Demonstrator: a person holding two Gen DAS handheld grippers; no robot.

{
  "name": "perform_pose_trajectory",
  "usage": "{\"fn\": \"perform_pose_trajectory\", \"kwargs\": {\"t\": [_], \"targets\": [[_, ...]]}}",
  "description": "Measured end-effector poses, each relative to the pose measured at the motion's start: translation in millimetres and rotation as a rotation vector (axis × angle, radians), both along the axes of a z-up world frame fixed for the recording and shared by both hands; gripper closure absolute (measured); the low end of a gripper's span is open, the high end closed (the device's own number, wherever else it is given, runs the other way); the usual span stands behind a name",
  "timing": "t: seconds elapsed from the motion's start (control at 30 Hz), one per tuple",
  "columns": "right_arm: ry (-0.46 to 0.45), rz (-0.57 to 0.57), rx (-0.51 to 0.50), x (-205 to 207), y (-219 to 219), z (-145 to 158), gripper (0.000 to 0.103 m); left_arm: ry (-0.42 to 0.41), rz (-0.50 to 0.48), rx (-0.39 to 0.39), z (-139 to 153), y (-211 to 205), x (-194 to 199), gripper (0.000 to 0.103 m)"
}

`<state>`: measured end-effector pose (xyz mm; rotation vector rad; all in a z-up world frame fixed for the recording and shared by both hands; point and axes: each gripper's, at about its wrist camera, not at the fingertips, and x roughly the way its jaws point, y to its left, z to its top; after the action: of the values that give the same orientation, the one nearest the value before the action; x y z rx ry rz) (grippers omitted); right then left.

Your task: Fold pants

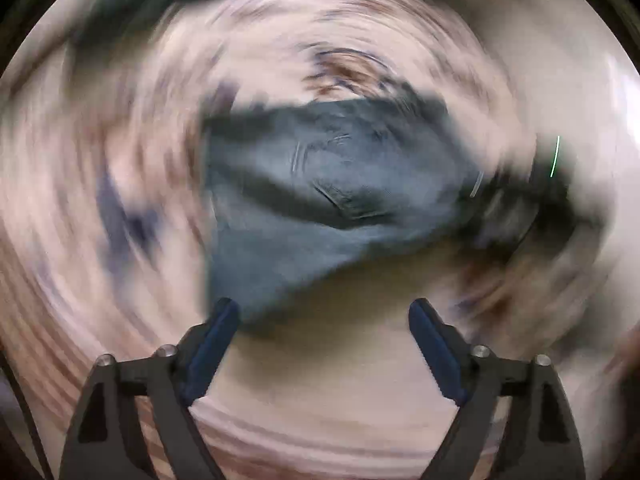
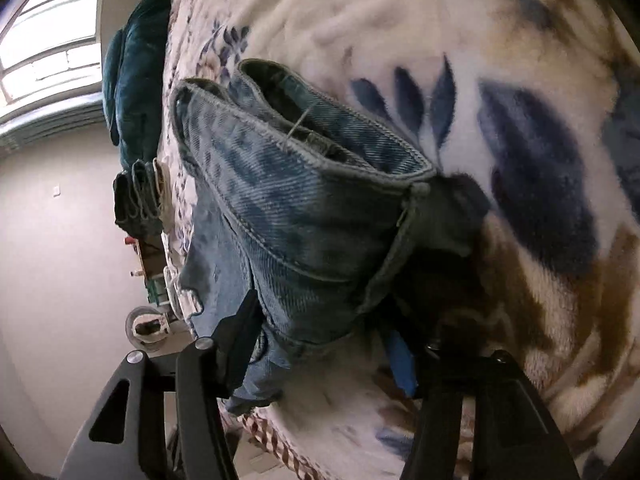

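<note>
The pants are blue denim jeans. In the left wrist view, heavily motion-blurred, they [image 1: 320,200] lie as a dark blue heap on the floral blanket ahead of my left gripper [image 1: 323,312], which is open and empty, its left fingertip at the cloth's near edge. In the right wrist view the jeans [image 2: 304,216] fill the middle, with the hems of two legs [image 2: 280,112] stacked at the far end. My right gripper [image 2: 320,332] has its jaws spread around a thick fold of denim; the right finger [image 2: 400,364] is partly hidden under it.
A white fleece blanket with blue and brown leaves [image 2: 500,80] covers the bed. A teal cushion [image 2: 136,64] and a stack of folded clothes [image 2: 140,200] lie at its far edge. A window [image 2: 48,32] and wall are at left.
</note>
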<state>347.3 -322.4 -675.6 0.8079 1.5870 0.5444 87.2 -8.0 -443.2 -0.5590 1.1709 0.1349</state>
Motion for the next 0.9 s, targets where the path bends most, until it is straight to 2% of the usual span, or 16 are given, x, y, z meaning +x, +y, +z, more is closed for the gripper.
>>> {"fn": "perform_pose_trajectory", "kwargs": {"t": [0.03, 0.07, 0.1, 0.17, 0.23, 0.33, 0.53, 0.6, 0.67, 0.73, 0.77, 0.83, 0.9], "targets": [[-0.007, 0.009, -0.004, 0.5, 1.9, 0.2, 0.042, -0.006, 0.150, -0.206, -10.2, 8.1, -6.7, 0.015], [-0.003, 0.009, 0.000, 1.8, 3.0, -0.7, 0.041, -0.003, 0.245, -0.343, -21.2, 6.7, -10.5, 0.015], [0.000, 0.010, 0.003, 2.9, 4.2, -1.5, 0.041, -0.007, 0.359, -0.516, -40.4, 8.5, -9.7, 0.015], [0.000, 0.006, 0.009, 8.2, 9.7, -3.1, 0.041, -0.018, 0.531, -0.742, -71.5, 3.5, -5.8, 0.015], [0.010, 0.004, 0.021, 13.2, 11.0, -6.5, 0.040, -0.064, 0.671, -0.875, -92.6, 3.2, -0.6, 0.015], [0.022, -0.005, 0.037, 13.0, -3.6, -12.2, 0.040, -0.103, 0.745, -0.894, -113.1, 7.1, 20.3, 0.015], [0.033, -0.053, 0.094, 12.8, -13.0, -24.8, 0.040, -0.093, 0.873, -0.815, -139.4, 22.1, 33.8, 0.017], [0.029, -0.090, 0.120, 15.1, -15.0, -27.6, 0.040, -0.100, 0.889, -0.774, -133.6, 28.9, 39.4, 0.028], [0.025, -0.153, 0.154, 17.7, -15.6, -32.7, 0.040, -0.097, 0.867, -0.732, -126.9, 34.3, 47.1, 0.052], [0.027, -0.204, 0.174, 20.4, -14.3, -36.7, 0.039, -0.104, 0.819, -0.680, -119.2, 40.4, 58.4, 0.065], [0.018, -0.226, 0.180, 20.8, -12.6, -37.6, 0.040, -0.105, 0.791, -0.658, -115.1, 44.2, 64.0, 0.069], [-0.003, -0.265, 0.182, 16.4, -11.3, -34.3, 0.056, -0.120, 0.742, -0.619, -108.3, 47.7, 70.7, 0.071], [-0.007, -0.289, 0.184, 5.1, -11.8, -29.0, 0.059, -0.129, 0.687, -0.593, -103.3, 48.4, 72.8, 0.071]]}}
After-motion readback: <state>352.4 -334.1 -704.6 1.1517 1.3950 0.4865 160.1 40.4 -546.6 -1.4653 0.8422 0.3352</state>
